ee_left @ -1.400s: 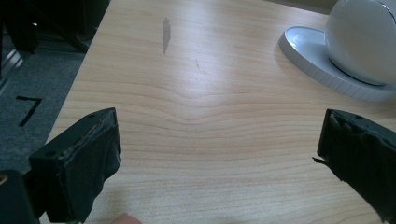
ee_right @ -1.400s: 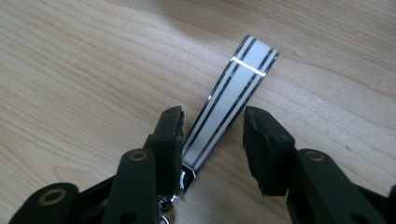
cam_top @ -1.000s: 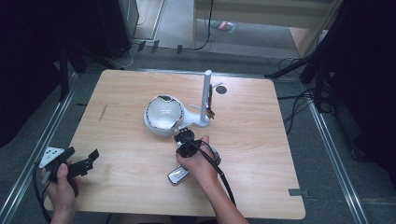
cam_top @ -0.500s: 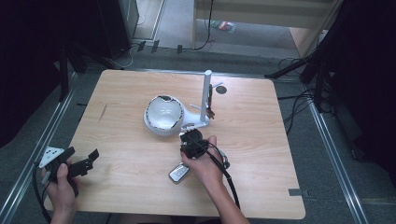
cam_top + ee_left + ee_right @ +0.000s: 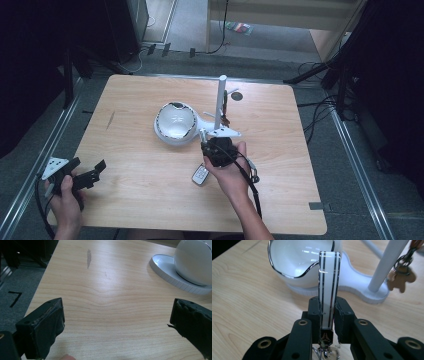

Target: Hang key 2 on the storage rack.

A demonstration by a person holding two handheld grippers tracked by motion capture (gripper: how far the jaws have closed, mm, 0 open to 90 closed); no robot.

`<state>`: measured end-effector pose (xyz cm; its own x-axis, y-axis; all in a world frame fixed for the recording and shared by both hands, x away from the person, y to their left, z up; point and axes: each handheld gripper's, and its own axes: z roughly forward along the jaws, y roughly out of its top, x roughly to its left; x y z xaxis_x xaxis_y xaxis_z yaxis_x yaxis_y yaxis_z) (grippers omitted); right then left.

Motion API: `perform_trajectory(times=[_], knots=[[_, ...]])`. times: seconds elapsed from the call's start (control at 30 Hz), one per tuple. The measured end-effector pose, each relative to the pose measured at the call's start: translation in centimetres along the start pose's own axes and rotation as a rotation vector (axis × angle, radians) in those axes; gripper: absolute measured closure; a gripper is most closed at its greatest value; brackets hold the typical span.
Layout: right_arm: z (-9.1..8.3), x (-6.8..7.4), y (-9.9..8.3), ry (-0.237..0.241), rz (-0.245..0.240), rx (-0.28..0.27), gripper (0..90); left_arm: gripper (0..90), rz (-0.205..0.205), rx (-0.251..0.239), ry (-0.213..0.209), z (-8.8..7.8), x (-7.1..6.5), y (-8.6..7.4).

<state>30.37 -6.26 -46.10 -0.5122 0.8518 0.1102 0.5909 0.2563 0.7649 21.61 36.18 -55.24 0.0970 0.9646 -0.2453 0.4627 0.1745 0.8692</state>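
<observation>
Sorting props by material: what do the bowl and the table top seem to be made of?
Bowl: glossy white, probably glazed ceramic or plastic, with a mirror-like chrome rim and sharp light reflections. Table top: light wood or wood-look laminate, matte, with visible grain lines.

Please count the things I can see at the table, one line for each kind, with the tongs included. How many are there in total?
Tongs: 2, left tongs and right tongs
White stand with bowl: 1
Striped white strip held in the right tongs: 1
Brown figure keyring: 1
Small remote: 1
Total: 6
</observation>
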Motion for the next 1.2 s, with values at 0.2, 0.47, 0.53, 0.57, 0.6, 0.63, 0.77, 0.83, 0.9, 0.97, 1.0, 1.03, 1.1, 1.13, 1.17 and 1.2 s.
perform_trajectory(times=[0.2,0.47,0.53,0.57,0.6,0.63,0.77,0.83,0.9,0.97,1.0,1.03,1.1,1.13,1.17,1.2], knots=[[-0.8,-1.0,0.4,0.02,0.006,-0.082,77.8,0.0,-0.002,-0.005,0.0,0.0,0.0,0.0],[-1.3,-2.7,0.9,0.046,0.04,-0.148,77.8,0.0,0.007,0.001,0.001,0.0,0.0,0.0],[-1.3,-3.2,1.0,0.058,0.05,-0.16,77.8,0.0,0.007,-0.001,0.0,0.0,0.0,0.0],[-1.3,-3.4,1.1,0.058,0.055,-0.168,77.8,0.0,0.007,-0.001,0.001,0.0,0.0,0.0],[-1.3,-3.6,1.1,0.06,0.059,-0.174,77.8,0.0,0.008,0.0,0.0,0.0,0.0,0.0],[-1.3,-3.8,1.2,0.062,0.066,-0.179,77.8,0.0,0.009,0.001,0.0,0.0,0.0,0.0],[-1.2,-4.7,1.5,0.068,0.087,-0.197,77.8,0.0,0.012,0.002,-0.001,0.0,0.0,0.0],[-1.2,-5.1,1.6,0.074,0.103,-0.202,77.8,0.0,0.011,0.001,-0.002,0.1,0.0,0.0],[-1.3,-5.5,1.8,0.078,0.12,-0.211,77.8,0.0,0.009,0.001,-0.002,0.0,0.0,0.0],[-1.3,-5.9,2.0,0.088,0.136,-0.217,77.8,0.0,0.01,0.002,-0.002,0.1,0.0,0.0],[-1.3,-6.1,2.0,0.099,0.147,-0.215,77.8,0.0,0.01,0.002,-0.002,0.1,0.0,0.0],[-1.3,-6.3,2.1,0.11,0.151,-0.212,77.7,0.0,0.009,0.002,-0.002,0.1,0.0,0.0],[-1.1,-6.5,2.2,0.127,0.16,-0.201,77.7,0.0,0.009,0.002,-0.002,0.1,0.0,0.0],[-1.0,-6.6,2.2,0.133,0.164,-0.199,77.7,0.0,0.009,0.001,-0.001,0.1,0.0,0.0],[-0.9,-6.8,2.2,0.141,0.176,-0.197,77.7,0.0,0.009,0.001,-0.002,0.1,0.0,0.0],[-0.8,-7.0,2.2,0.152,0.184,-0.2,77.7,0.0,0.009,0.001,-0.001,0.1,0.0,0.0]])
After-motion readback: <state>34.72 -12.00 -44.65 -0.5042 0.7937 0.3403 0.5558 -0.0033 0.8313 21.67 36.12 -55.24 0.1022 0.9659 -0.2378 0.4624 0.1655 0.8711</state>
